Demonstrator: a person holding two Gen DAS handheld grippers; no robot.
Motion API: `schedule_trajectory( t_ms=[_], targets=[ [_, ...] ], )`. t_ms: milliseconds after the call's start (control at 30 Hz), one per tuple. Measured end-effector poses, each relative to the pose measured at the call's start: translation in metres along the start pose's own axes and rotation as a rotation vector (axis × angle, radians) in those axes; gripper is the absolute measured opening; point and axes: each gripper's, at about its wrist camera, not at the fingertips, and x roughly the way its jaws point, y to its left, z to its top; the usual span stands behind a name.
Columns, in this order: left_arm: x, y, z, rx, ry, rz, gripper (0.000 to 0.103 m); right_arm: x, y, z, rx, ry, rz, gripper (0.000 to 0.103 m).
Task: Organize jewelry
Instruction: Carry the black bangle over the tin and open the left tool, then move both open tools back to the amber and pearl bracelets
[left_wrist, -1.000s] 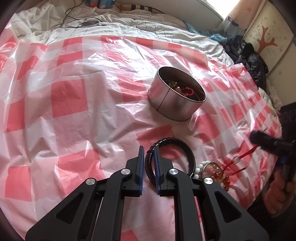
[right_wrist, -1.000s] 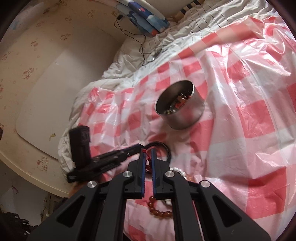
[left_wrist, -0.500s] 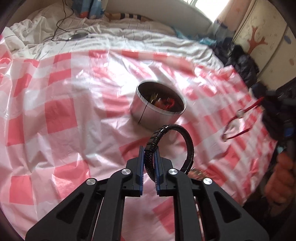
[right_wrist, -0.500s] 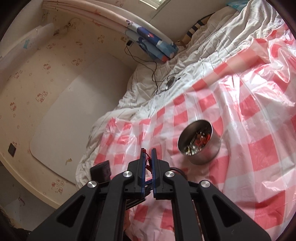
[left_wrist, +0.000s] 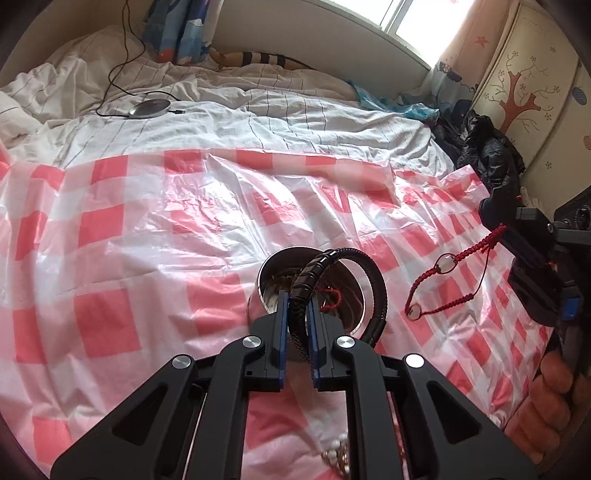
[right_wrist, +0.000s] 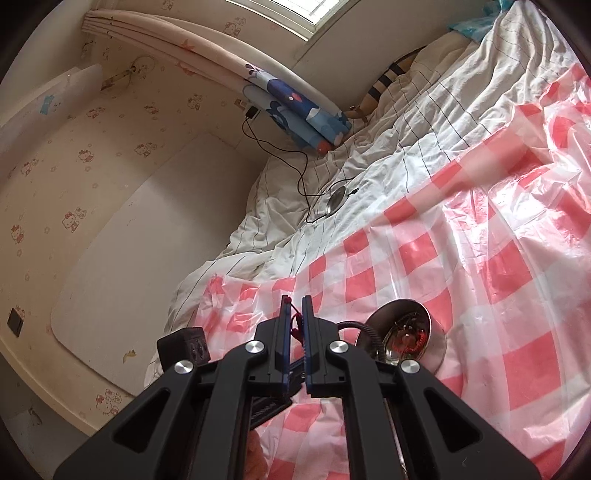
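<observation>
Left wrist view: left gripper (left_wrist: 297, 314) angled down, jaws clamped on black braided leather bracelet (left_wrist: 364, 273), lifted over round silver metal tin (left_wrist: 351, 295) mid red-white checked plastic sheet (left_wrist: 110, 229).

Right wrist view: right gripper (right_wrist: 294, 310) near level, jaws pinching red braided cord bracelet (right_wrist: 295, 325), raised beside tin near sheet's edge.

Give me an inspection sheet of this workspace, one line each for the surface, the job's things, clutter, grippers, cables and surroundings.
Surface: red and white checked plastic sheet, wrinkled, spread over a bed.
Job's things: round metal tin with jewelry inside; black braided bracelet; red cord bracelet with clear beads; pearly beads at the bottom edge.
Clutter: dark jacket by the bed's far corner.
Grippers: left gripper shut on the black braided bracelet above the tin; right gripper shut on the red cord bracelet, which hangs free.
Cables: black cable running to a round disc on the striped bedding.
Surroundings: window, curtain, patterned wallpaper.
</observation>
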Motion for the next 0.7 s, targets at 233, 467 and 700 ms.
schedule_trajectory(
  t_ms=[233, 467, 700],
  targets=[
    [0.036, -0.003, 0.009, 0.047, 0.047, 0.048, 0.015, 0.030, -0.021, 0.010, 0.043, 0.019, -0.015, 0.007],
    [0.011, 0.007, 0.018, -0.006, -0.023, 0.066, 0.043, 0.049, -0.030, 0.006, 0.061, 0.053, -0.014, 0.007],
    [-0.011, 0.017, 0.013, -0.047, -0.052, 0.064, 0.046, 0.054, -0.057, 0.001, 0.113, 0.070, -0.239, 0.080]
  ],
)
